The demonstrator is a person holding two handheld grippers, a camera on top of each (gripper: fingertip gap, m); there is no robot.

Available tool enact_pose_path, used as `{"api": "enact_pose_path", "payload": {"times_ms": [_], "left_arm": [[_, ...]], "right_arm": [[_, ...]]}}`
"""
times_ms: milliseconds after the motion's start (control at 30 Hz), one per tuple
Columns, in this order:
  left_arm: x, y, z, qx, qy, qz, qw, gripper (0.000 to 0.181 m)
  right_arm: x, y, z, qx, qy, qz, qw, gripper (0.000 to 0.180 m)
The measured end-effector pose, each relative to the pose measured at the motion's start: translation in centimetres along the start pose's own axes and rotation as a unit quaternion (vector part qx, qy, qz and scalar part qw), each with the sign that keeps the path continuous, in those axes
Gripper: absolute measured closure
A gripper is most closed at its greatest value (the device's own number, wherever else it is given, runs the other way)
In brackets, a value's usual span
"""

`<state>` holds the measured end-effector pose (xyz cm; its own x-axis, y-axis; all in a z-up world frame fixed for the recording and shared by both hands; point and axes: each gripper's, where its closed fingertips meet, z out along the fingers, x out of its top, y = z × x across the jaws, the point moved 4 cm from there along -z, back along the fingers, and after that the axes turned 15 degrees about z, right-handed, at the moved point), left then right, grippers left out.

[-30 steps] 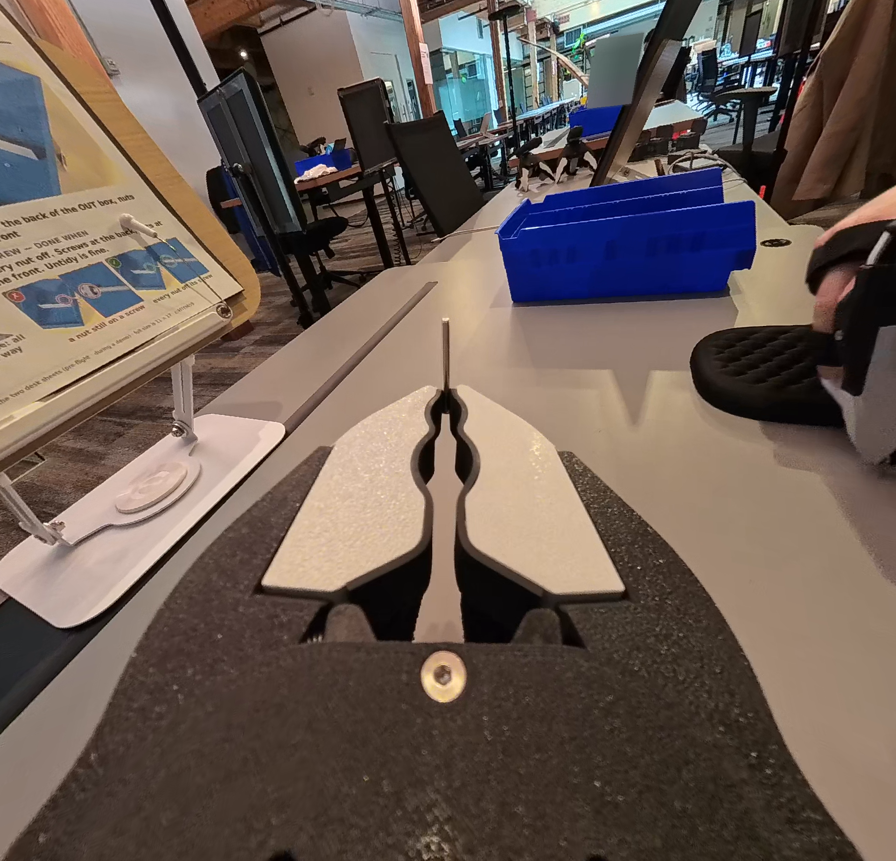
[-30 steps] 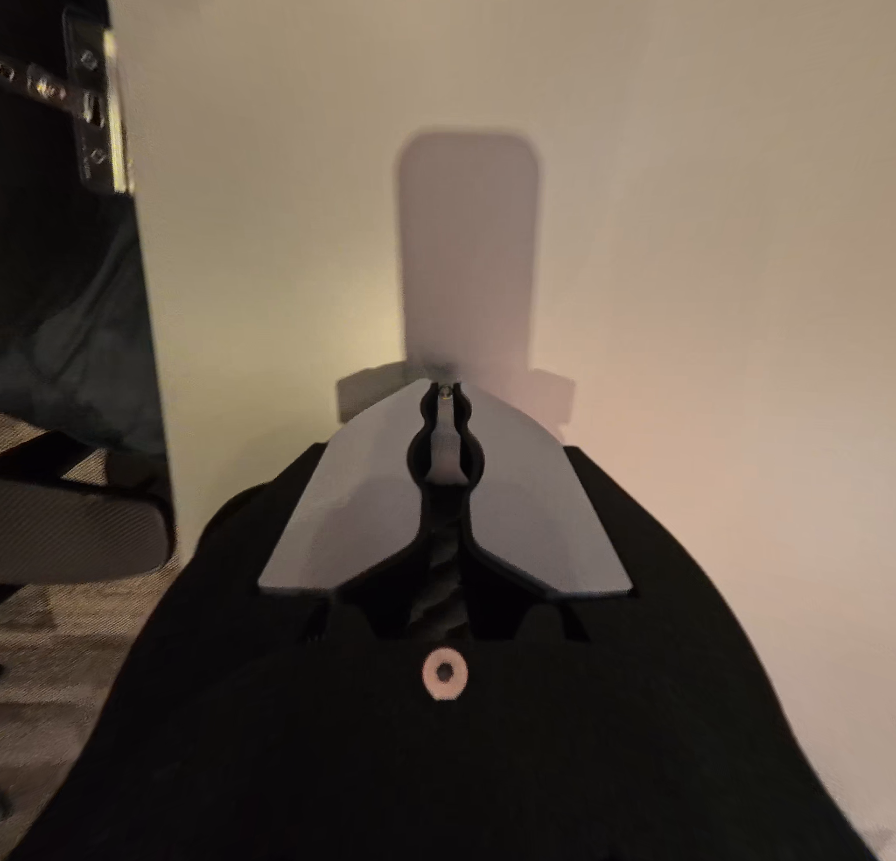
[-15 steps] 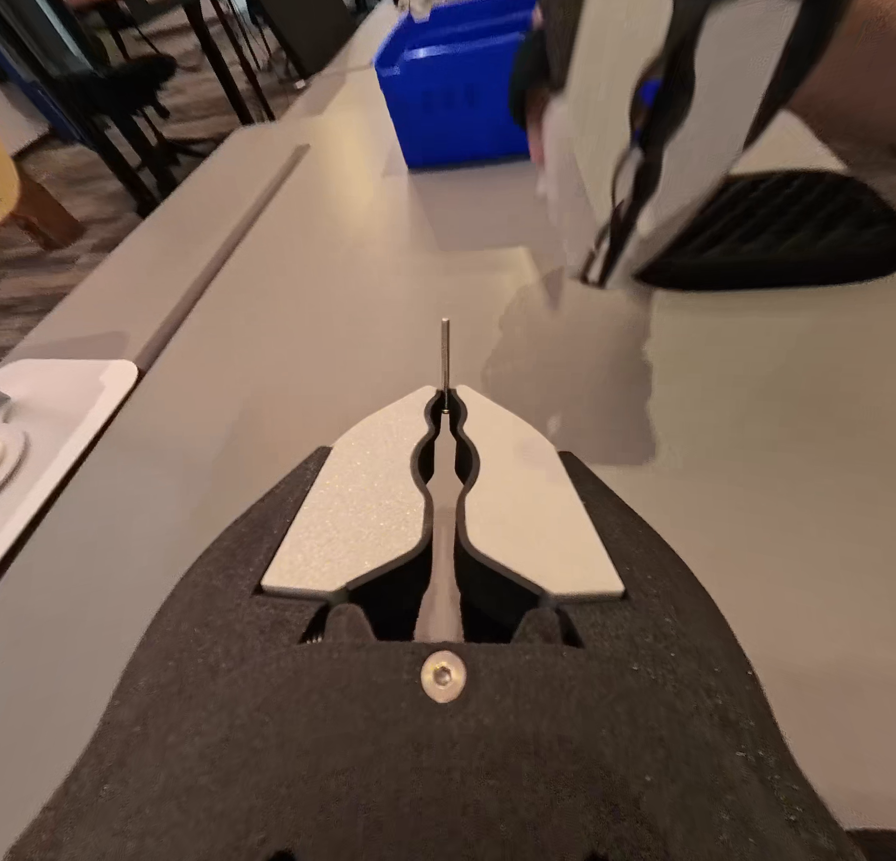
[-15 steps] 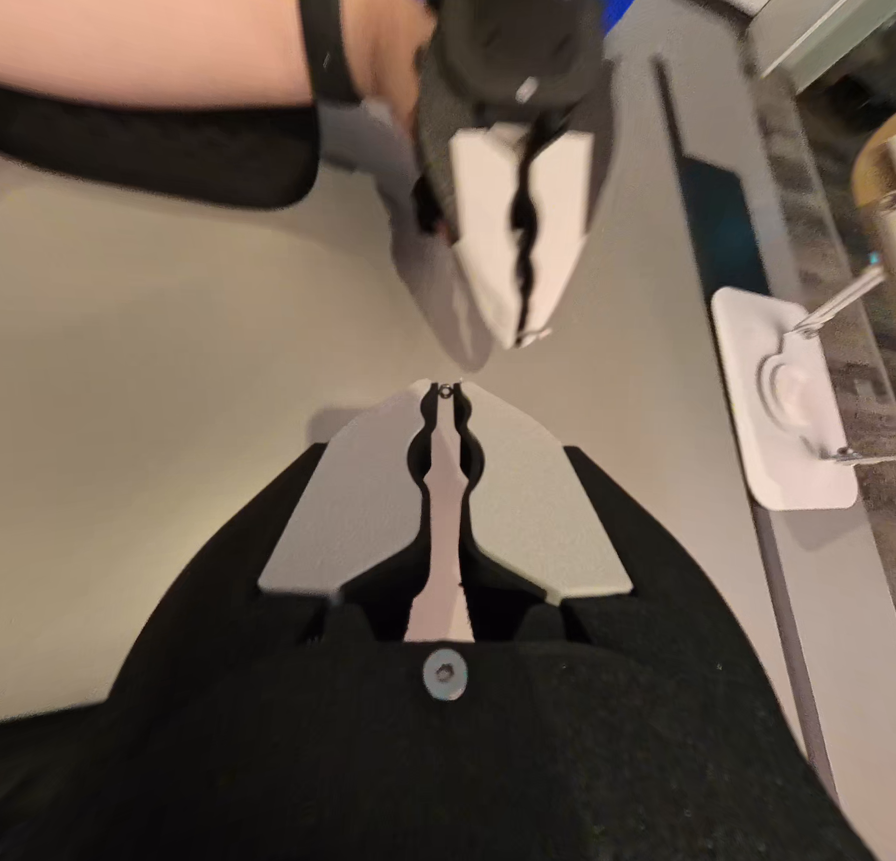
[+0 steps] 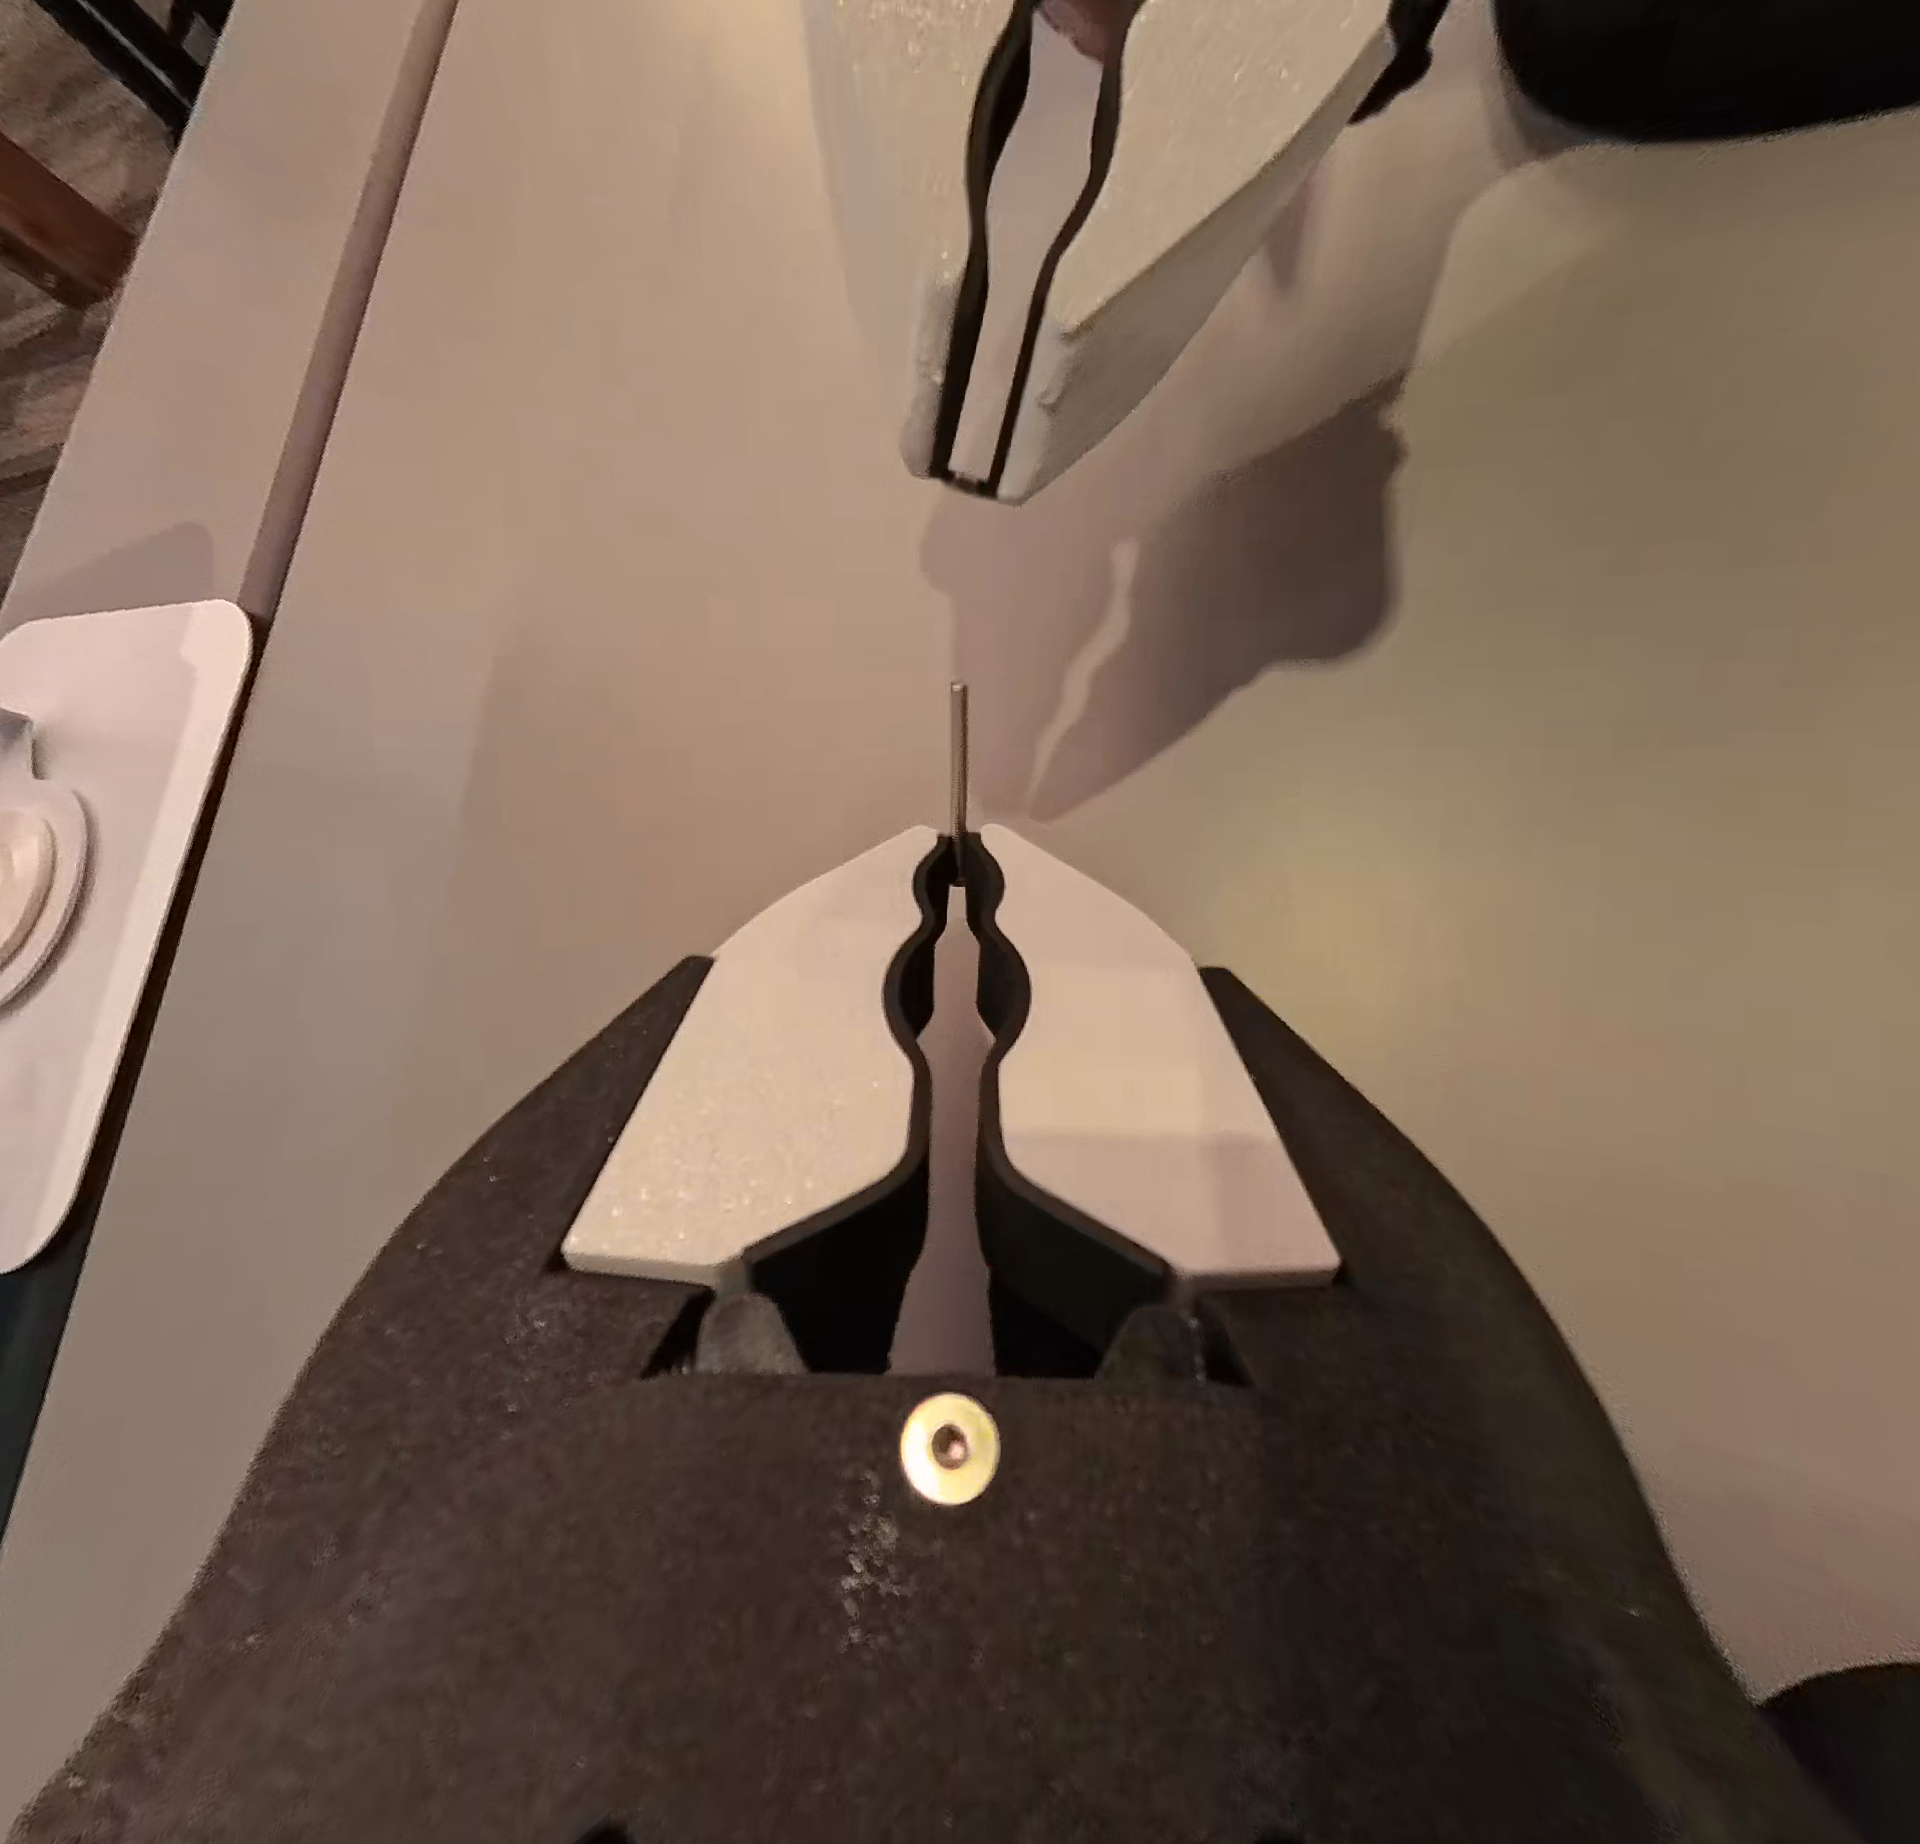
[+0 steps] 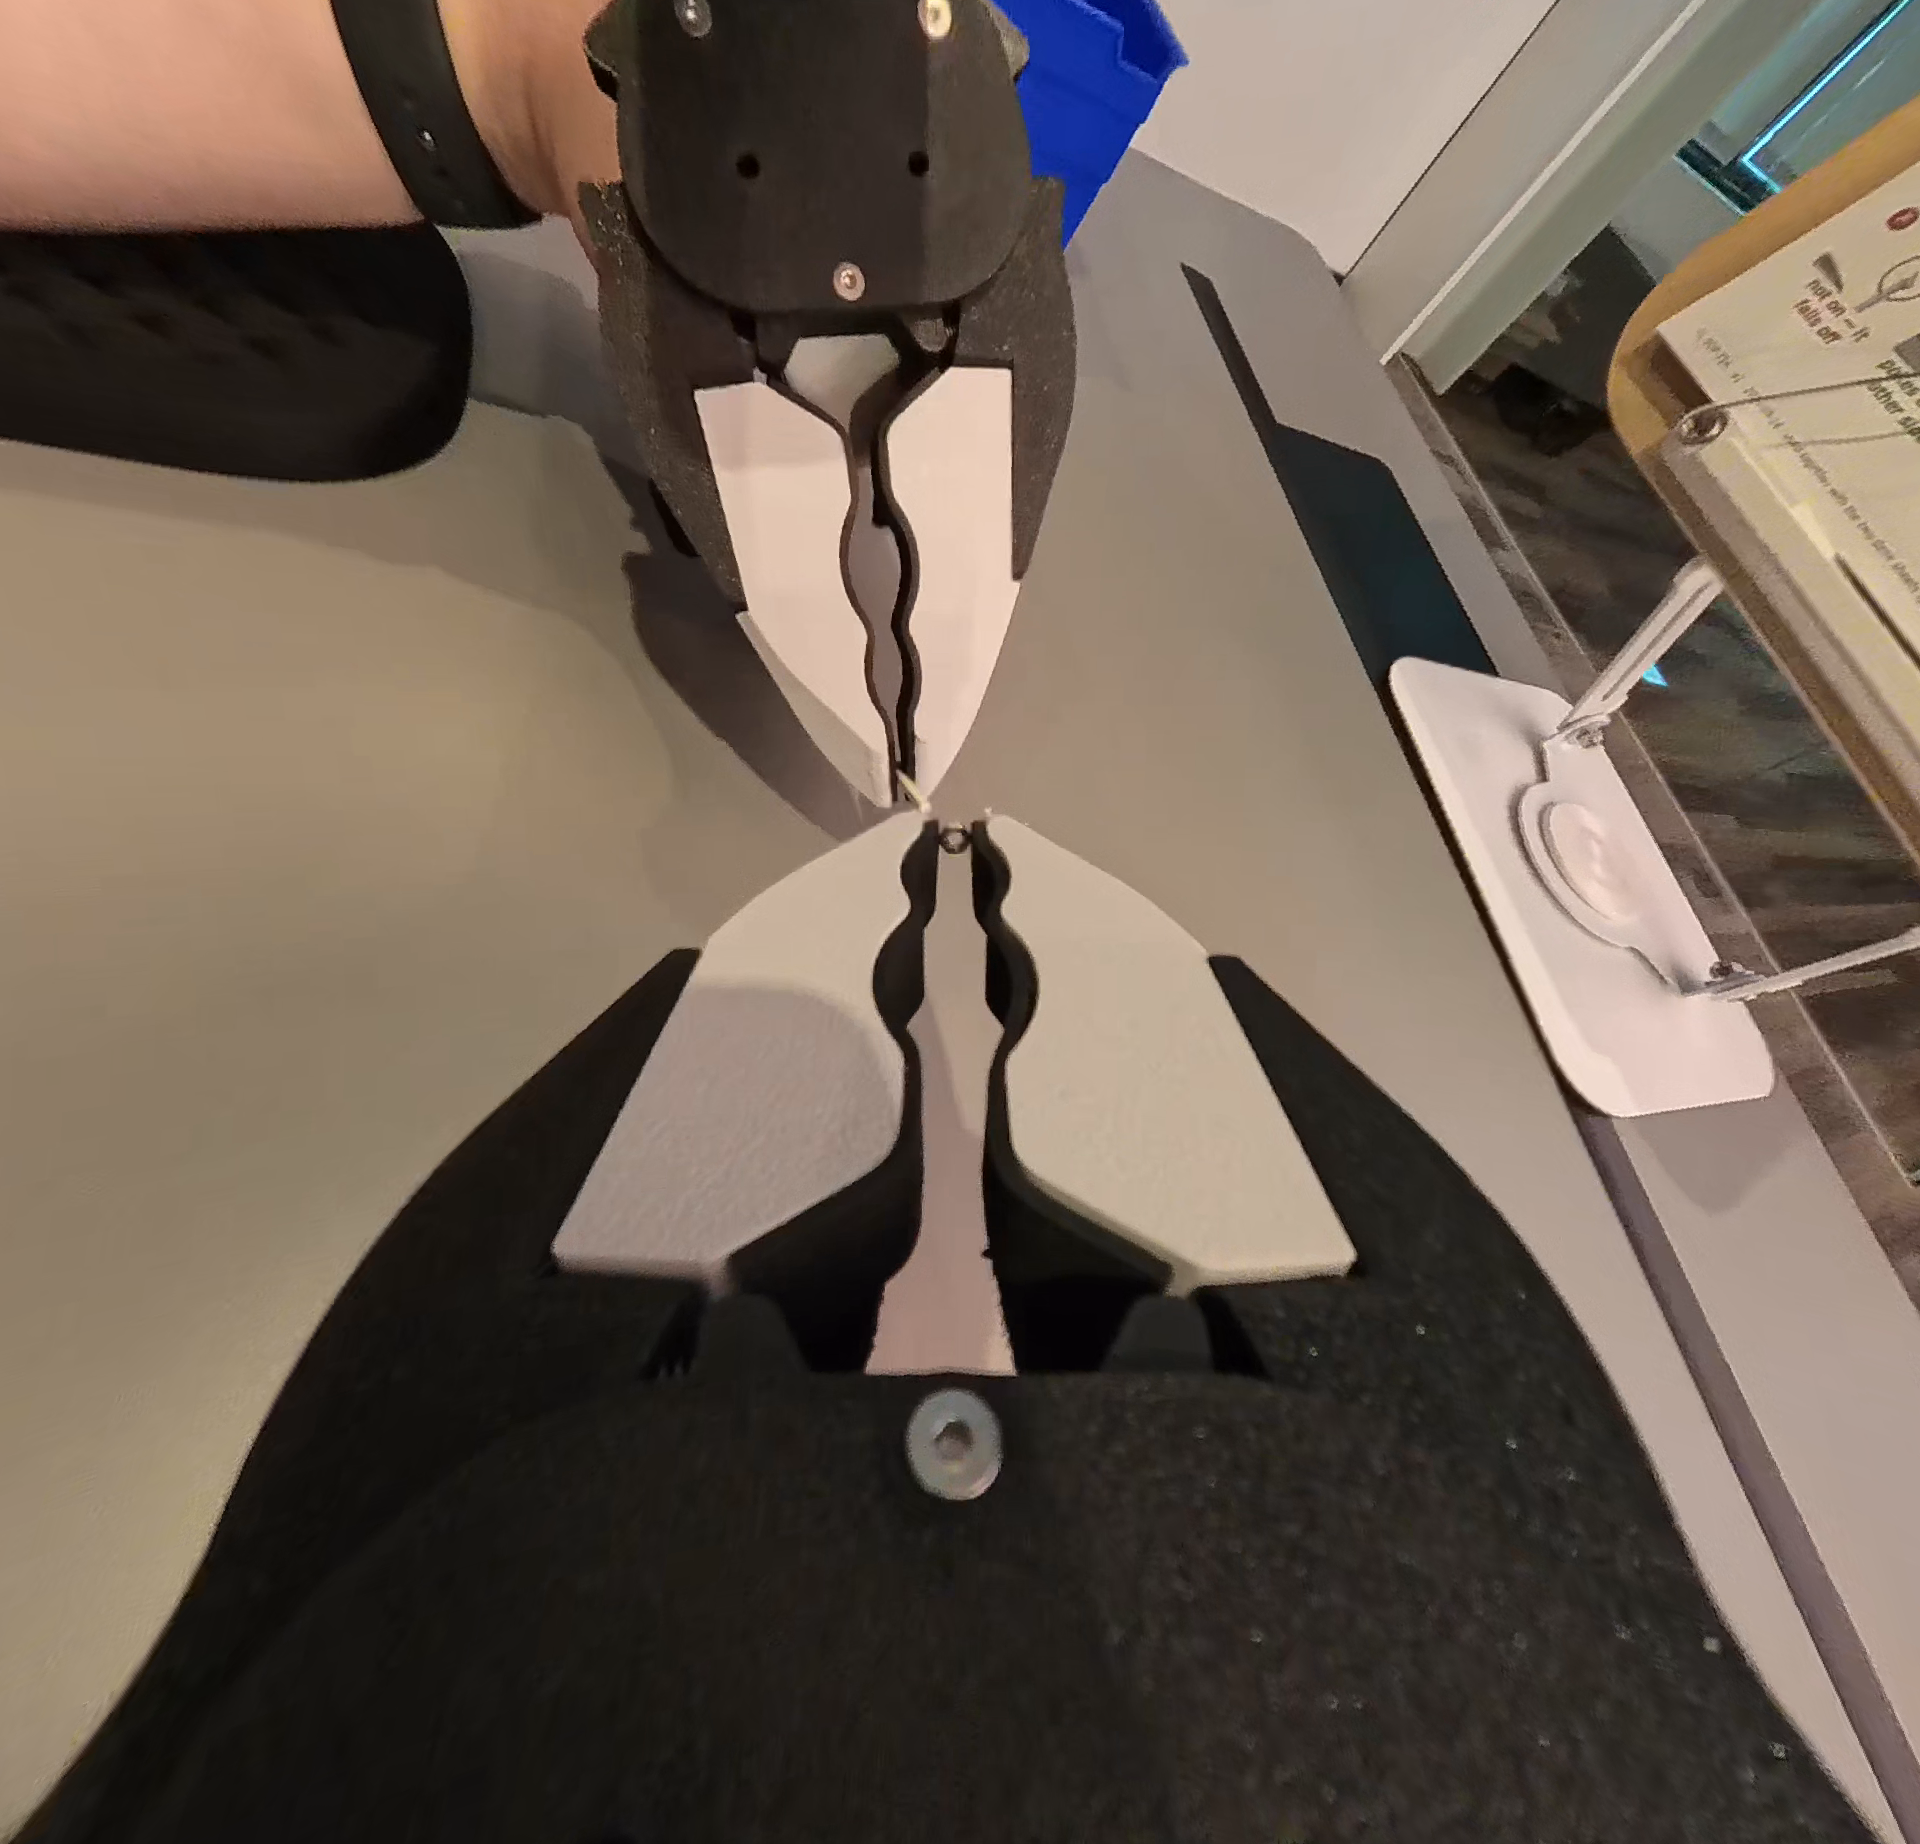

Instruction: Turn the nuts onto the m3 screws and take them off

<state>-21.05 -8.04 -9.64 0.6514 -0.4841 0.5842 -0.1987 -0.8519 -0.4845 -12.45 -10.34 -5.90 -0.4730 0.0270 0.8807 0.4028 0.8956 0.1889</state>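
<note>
The grey table [image 5: 623, 444] lies bare under and between the two grippers, giving open room on the side away from the stand. The left gripper [image 5: 958, 830], pinching a thin screw [image 5: 957, 755] that juts forward, faces the right gripper [image 6: 954, 820], which clamps a small nut [image 6: 954, 838]; only a narrow gap parts their tips. To one side the white stand base [image 6: 1579, 901] and its tilted instruction board [image 6: 1808, 444] hem the table edge. The blue bin [image 6: 1070, 59] and a black wrist pad [image 6: 208, 340] block the far end.
</note>
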Motion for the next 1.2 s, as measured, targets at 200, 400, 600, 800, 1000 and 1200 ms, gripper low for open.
{"api": "enact_pose_path", "payload": {"times_ms": [200,400,600,800,1000,1200], "left_arm": [[0.2,0.6,0.8,-0.01,-0.028,0.028,0.999,0.179],[0.3,0.7,0.7,-0.009,-0.027,0.031,0.999,0.179],[0.5,0.8,0.9,-0.013,-0.025,0.034,0.999,0.179],[0.7,0.8,0.9,-0.012,-0.02,0.034,0.999,0.179],[0.7,0.9,1.0,-0.013,-0.022,0.036,0.999,0.179],[0.7,1.1,1.1,-0.017,-0.037,0.048,0.998,0.179]], "right_arm": [[-1.6,-0.5,1.2,-0.004,-0.03,-0.022,0.999,0.174],[-1.5,-1.0,1.5,0.007,-0.03,-0.025,0.999,0.174],[-1.8,-1.1,1.7,0.003,-0.036,-0.033,0.999,0.174],[-2.0,-1.0,1.8,0.003,-0.04,-0.031,0.999,0.174],[-2.0,-1.1,1.8,0.002,-0.04,-0.033,0.999,0.174],[-2.2,-1.4,1.9,-0.009,-0.061,-0.072,0.996,0.174]]}}
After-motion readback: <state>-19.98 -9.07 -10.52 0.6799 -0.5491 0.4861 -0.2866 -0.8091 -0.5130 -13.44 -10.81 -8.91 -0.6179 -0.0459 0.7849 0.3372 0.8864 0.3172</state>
